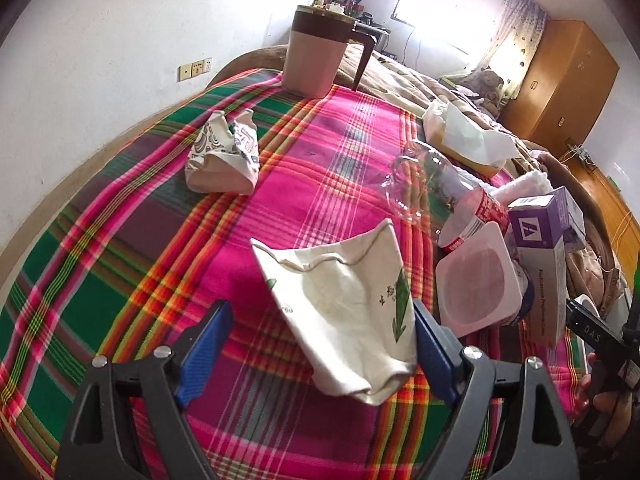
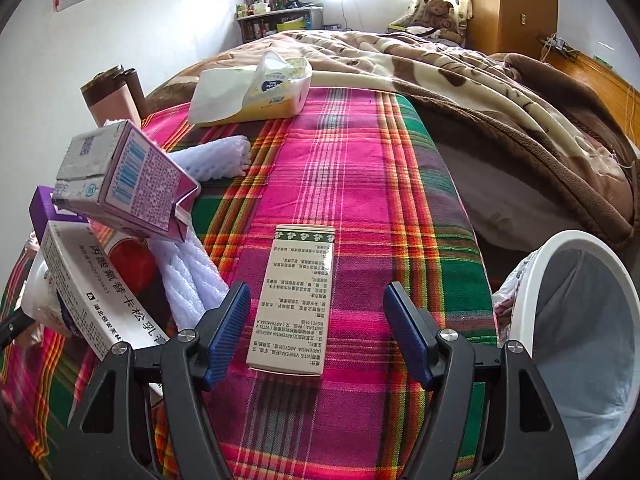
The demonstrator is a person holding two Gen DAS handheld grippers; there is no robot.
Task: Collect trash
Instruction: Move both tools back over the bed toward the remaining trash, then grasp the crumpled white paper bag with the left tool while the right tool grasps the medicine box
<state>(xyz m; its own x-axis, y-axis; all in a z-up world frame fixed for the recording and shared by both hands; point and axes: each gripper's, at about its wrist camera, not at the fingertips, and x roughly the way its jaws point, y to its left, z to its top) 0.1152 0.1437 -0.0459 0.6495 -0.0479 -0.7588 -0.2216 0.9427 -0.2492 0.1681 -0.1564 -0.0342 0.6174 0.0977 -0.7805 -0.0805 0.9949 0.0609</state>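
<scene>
A bed under a pink, green and orange plaid cloth (image 1: 120, 264) fills both views, with a brown blanket (image 2: 460, 76) bunched at the far end below a bright window.

The left gripper (image 1: 322, 346) has its jaws wide. A crushed paper cup (image 1: 344, 316) lies on the cloth between its blue pads, close against the right-hand pad and clear of the other. Beyond the cup lies a second crumpled cup (image 1: 224, 158), and farther still a pink and brown jug (image 1: 314, 56) stands upright. To the cup's right sit a clear bottle (image 1: 436, 188), a pink tub (image 1: 478, 284) and a purple box (image 1: 538, 248).

The right gripper (image 2: 316, 330) is also wide. A flat printed box (image 2: 296, 300) lies lengthwise between its pads, touching neither. To that box's left are white foam netting (image 2: 192, 276), a tilted pink carton (image 2: 124, 182) and a white medicine box (image 2: 92, 300). Beyond it lies a tissue pack (image 2: 256, 88). To its right, off the bed's edge, stands a white bin (image 2: 576, 320) lined with a bag.
</scene>
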